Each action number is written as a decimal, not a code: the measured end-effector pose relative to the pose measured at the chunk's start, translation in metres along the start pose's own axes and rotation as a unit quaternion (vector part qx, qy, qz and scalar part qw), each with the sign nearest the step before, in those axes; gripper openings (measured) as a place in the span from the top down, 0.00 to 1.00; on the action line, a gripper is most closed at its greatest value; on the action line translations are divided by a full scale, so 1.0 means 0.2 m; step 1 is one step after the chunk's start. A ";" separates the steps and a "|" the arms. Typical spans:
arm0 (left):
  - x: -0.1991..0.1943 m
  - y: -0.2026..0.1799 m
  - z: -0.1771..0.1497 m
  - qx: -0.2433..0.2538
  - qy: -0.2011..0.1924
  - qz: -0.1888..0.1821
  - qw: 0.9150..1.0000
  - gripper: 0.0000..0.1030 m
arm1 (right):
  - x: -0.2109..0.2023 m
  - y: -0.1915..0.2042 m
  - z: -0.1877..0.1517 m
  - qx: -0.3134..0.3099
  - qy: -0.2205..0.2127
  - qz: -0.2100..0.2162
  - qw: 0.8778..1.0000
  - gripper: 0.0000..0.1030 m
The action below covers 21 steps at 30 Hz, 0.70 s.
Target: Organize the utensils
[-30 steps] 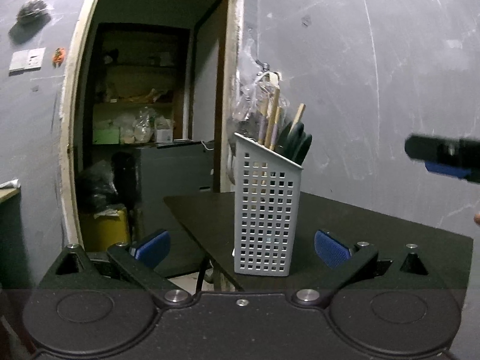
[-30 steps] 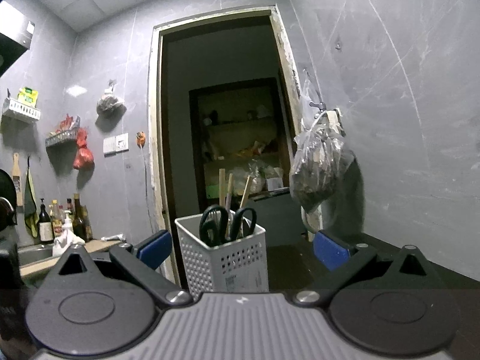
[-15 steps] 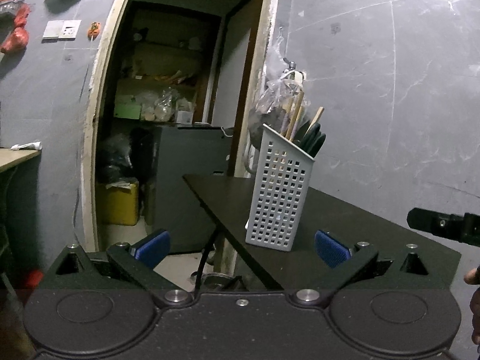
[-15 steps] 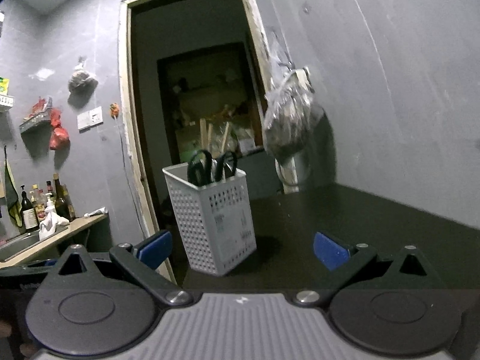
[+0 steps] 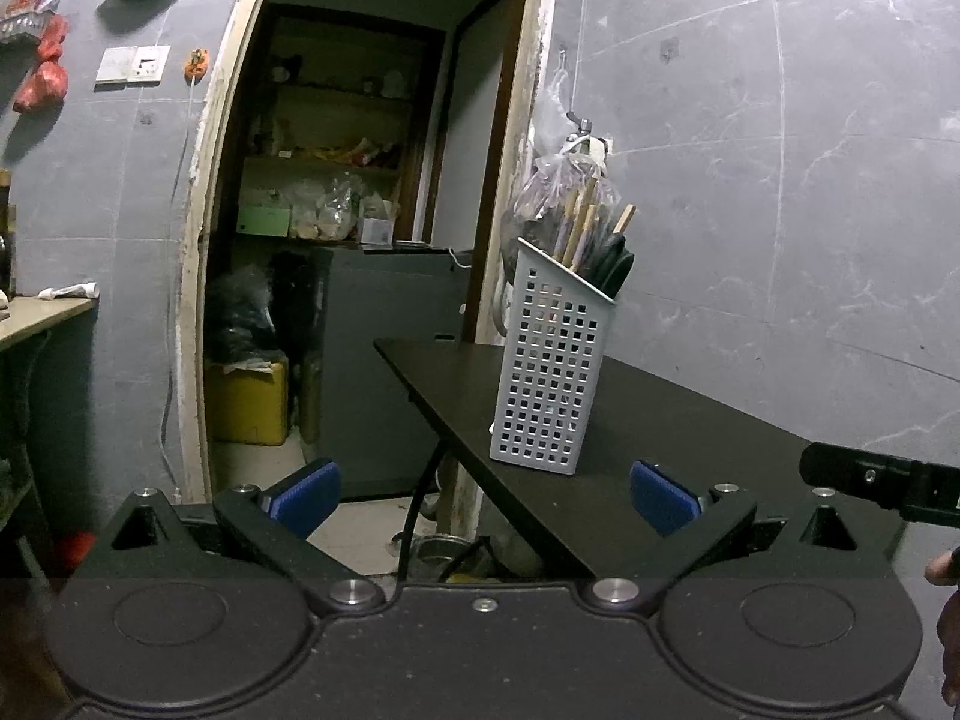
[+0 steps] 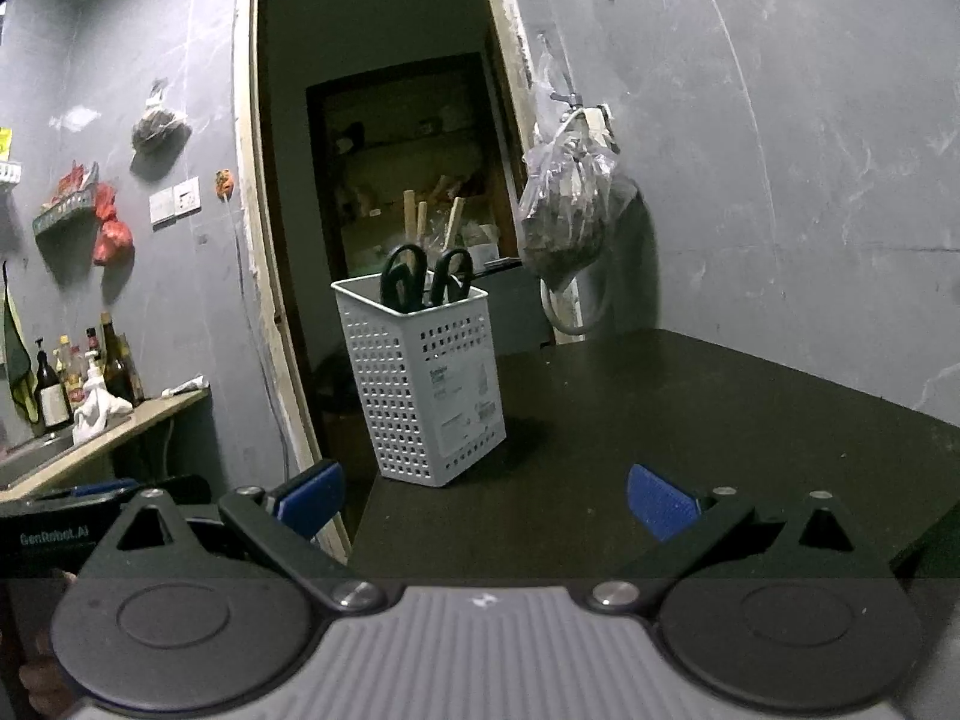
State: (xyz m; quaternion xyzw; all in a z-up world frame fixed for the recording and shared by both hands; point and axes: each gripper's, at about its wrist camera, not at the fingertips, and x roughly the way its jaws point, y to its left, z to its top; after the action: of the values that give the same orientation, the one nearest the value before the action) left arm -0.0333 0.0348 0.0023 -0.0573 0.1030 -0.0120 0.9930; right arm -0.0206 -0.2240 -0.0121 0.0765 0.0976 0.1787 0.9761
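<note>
Both tongs, spread empty, have backed farther from the basket [image 6: 420, 378].

One basket [image 6: 420, 384], two scissors [image 6: 429, 282]

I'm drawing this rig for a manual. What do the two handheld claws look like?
Both are matte black. Each has two angled fingers tipped with blue pads, silver pivot screws and two round discs at the base. The left claw has a plain dark centre plate; the right claw has a ribbed grey one. White "GenRobot.AI" lettering shows on the left claw's side in the right view.
</note>
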 end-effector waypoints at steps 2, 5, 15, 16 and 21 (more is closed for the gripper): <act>-0.01 -0.01 -0.01 0.004 -0.002 0.002 1.000 0.01 | -0.01 0.01 -0.01 -0.002 0.000 0.003 1.000 0.00; -0.03 -0.01 -0.02 0.009 -0.004 0.002 1.000 0.01 | -0.03 0.02 -0.01 -0.004 0.001 0.001 1.000 0.00; -0.04 -0.02 -0.03 0.011 -0.008 0.003 1.000 0.01 | -0.03 0.04 -0.02 -0.013 0.003 0.001 1.000 0.00; -0.04 -0.03 -0.03 0.011 -0.008 0.003 1.000 0.01 | -0.03 0.04 -0.02 -0.013 0.003 0.001 1.000 0.00; -0.04 -0.02 -0.03 0.011 -0.007 0.004 1.000 0.01 | -0.03 0.05 -0.03 -0.013 0.006 0.002 1.000 0.00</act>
State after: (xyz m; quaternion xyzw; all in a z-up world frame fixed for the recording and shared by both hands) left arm -0.0425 0.0296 -0.0018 -0.0461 0.0962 -0.0093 0.9942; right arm -0.0303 -0.2169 -0.0160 0.0625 0.1012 0.1827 0.9759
